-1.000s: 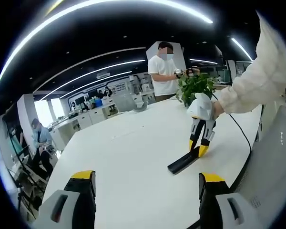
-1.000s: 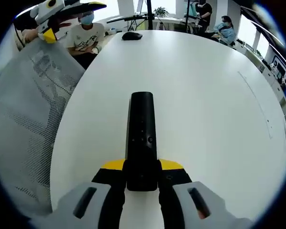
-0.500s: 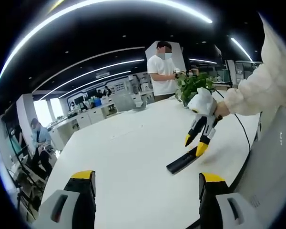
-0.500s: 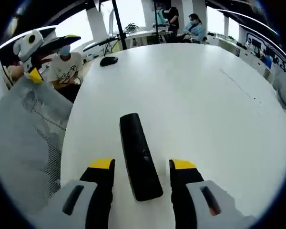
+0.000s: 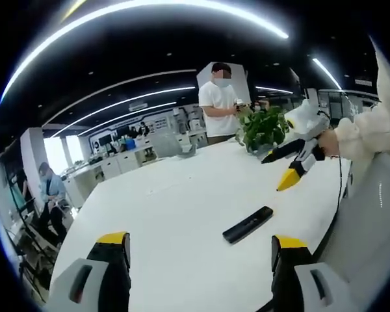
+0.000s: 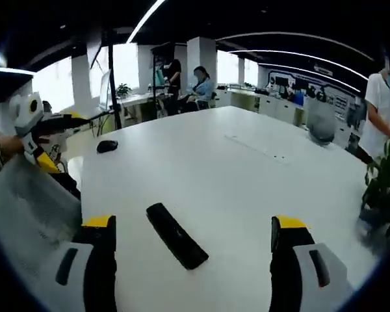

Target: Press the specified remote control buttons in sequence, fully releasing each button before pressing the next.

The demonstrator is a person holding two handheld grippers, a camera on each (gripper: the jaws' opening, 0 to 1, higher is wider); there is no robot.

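Right gripper view: right claw [image 6: 192, 260] wide open, jaws far apart at the bottom edge, holding nothing. Remote [image 6: 176, 235] lies flat on the white table [image 6: 247, 182] just ahead of the jaws, apart from both, slanted across the view. Beyond it a dark mouse [image 6: 106, 146] sits near the far table edge; left claw [image 6: 42, 140] hangs off to the side, above a mesh chair back [image 6: 26, 214]

Left gripper view: left claw [image 5: 198, 263] also wide, empty. Remote [image 5: 247, 224] on the table ahead, well clear; right claw [image 5: 289, 170] is in the air above and past it, not touching. Plant [image 5: 263, 128] further back

Judgement: no claw on any button now, remote fully released and visible. Can't tell which presses are done or whether the final state is reached, button state isn't readable
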